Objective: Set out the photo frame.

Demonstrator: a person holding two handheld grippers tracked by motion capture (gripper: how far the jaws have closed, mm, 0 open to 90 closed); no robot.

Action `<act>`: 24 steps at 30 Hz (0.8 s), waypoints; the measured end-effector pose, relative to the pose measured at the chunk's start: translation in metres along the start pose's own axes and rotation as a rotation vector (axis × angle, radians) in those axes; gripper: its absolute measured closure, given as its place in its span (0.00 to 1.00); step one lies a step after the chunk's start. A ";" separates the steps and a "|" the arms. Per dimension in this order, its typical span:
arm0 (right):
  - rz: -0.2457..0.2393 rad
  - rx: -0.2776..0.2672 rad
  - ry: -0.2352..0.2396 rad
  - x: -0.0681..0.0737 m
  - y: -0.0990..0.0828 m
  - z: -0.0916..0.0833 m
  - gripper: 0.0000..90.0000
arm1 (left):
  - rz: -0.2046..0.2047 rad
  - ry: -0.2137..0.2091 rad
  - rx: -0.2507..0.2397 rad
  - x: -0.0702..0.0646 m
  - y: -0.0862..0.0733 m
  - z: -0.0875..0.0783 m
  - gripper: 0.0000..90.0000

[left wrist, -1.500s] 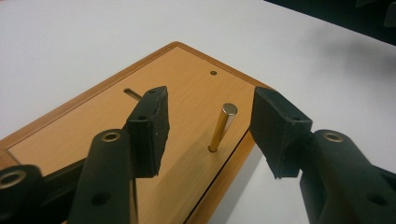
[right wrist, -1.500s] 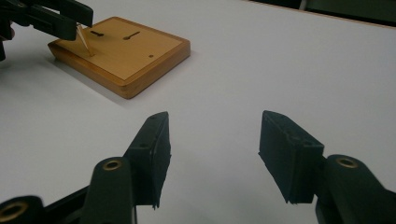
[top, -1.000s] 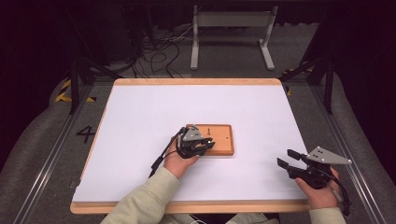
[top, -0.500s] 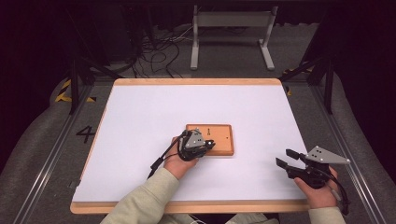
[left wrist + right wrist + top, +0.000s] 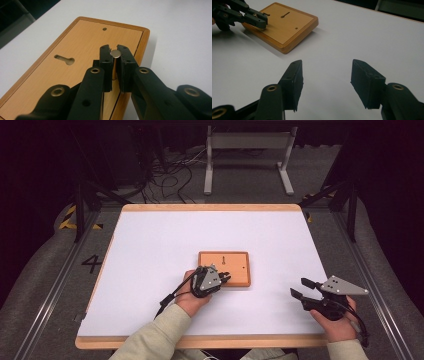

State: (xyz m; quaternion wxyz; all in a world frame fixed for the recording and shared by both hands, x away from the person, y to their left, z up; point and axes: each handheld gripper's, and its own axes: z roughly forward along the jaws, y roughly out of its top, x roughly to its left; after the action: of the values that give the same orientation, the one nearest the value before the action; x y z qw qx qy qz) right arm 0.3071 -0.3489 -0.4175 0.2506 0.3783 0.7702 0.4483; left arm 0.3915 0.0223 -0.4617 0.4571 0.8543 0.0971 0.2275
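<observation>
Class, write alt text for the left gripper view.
The left gripper pinches a small upright metal pin above a wooden board lying on a white table. The board has a keyhole slot and a small round hole.

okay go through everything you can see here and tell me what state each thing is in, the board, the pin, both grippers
wooden board: lying flat on the white table, keyhole slot side up.
metal pin: standing upright on the board, clamped between the jaws.
left gripper: shut on the pin, over the board's near edge.
right gripper: open, nothing between its jaws, off to the side above bare table.
</observation>
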 end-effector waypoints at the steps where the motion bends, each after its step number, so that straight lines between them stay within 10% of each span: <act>1: -0.002 0.000 0.001 0.000 0.000 0.000 0.48 | 0.037 0.007 -0.002 -0.001 0.001 0.000 0.93; 11: -0.024 0.002 0.019 0.004 0.006 0.007 0.48 | 0.187 0.048 0.010 -0.011 0.001 -0.005 0.93; 24: -0.049 0.014 0.053 0.013 0.019 0.012 0.47 | 0.268 0.080 0.026 -0.020 0.000 -0.007 0.93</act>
State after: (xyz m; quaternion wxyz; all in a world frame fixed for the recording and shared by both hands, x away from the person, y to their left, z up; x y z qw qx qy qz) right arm 0.3149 -0.3260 -0.4070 0.2380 0.3491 0.7887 0.4465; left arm 0.3703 0.0202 -0.4640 0.4075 0.8556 0.0031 0.3191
